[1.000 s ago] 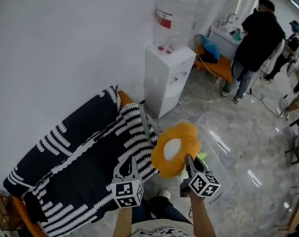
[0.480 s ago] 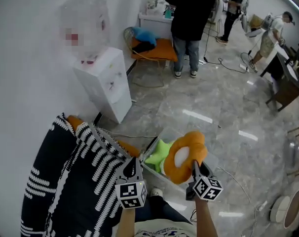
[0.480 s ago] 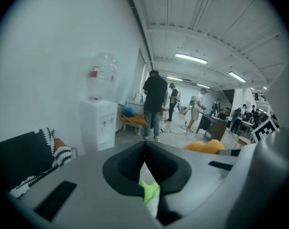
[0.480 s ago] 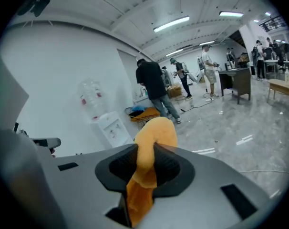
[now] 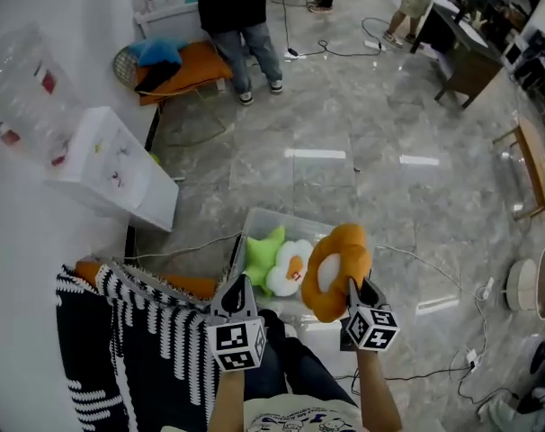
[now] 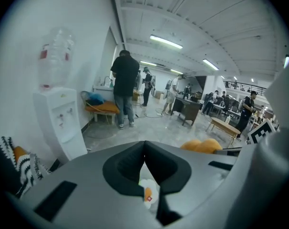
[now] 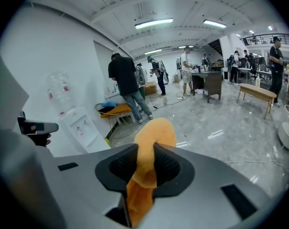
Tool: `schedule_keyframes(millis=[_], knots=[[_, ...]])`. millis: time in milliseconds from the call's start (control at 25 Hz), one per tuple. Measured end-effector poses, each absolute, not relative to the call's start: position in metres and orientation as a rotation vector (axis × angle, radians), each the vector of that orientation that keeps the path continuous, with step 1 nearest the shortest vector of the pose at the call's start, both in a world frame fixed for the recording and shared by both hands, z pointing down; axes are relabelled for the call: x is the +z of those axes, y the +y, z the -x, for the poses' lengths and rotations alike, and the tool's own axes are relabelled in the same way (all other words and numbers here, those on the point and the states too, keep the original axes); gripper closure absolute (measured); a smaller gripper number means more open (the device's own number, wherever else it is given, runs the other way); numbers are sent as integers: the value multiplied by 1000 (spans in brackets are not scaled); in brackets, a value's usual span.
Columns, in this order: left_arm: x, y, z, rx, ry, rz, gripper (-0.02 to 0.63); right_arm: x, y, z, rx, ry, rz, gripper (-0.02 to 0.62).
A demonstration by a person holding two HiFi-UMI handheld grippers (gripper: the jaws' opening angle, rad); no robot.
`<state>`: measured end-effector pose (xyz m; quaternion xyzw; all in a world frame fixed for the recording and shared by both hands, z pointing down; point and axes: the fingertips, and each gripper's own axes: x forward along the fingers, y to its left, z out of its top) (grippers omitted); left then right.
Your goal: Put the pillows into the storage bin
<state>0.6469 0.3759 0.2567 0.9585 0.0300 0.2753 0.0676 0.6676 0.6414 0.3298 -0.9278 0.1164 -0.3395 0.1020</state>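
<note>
A clear storage bin [image 5: 274, 220] stands on the floor just ahead of my grippers. In it lie a green star pillow [image 5: 262, 252] and a white pillow with an orange centre [image 5: 291, 269]. My right gripper [image 5: 357, 290] is shut on an orange flower pillow [image 5: 337, 266], which hangs over the bin's right side. In the right gripper view the orange pillow [image 7: 152, 136] is pinched between the jaws of that gripper [image 7: 147, 163]. My left gripper [image 5: 236, 293] is shut and holds nothing, near the bin's front left. In the left gripper view its jaws [image 6: 144, 151] meet, with the white pillow [image 6: 148, 192] below.
A sofa with a black-and-white striped blanket [image 5: 129, 340] lies at the lower left. A white water dispenser [image 5: 111, 169] stands left of the bin. A person [image 5: 229, 7] stands by an orange seat [image 5: 178, 66]. Cables [image 5: 452, 282] trail on the floor to the right.
Both grippers have swung from the sofa over to the storage bin, now just ahead. The orange pillow has stayed in the right gripper. The left gripper has stayed shut and empty.
</note>
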Motion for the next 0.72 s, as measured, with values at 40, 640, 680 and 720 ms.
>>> schedule_keyframes(millis=[40,640,680,720], knots=[[264,381,-659,851,127,-2887,592,338,646,-673,-1020,319,2742,495],[412,408,-766,1132,464,-2825,592,500,681,-722,-1342,107,2735,495],[424,409,-767,1152,474,-2816,592,514,684,-723,-1368,94,2729,494],[436,409,-767,1173,483,-2805,592,528,686,-723,-1392,78,2721,494]])
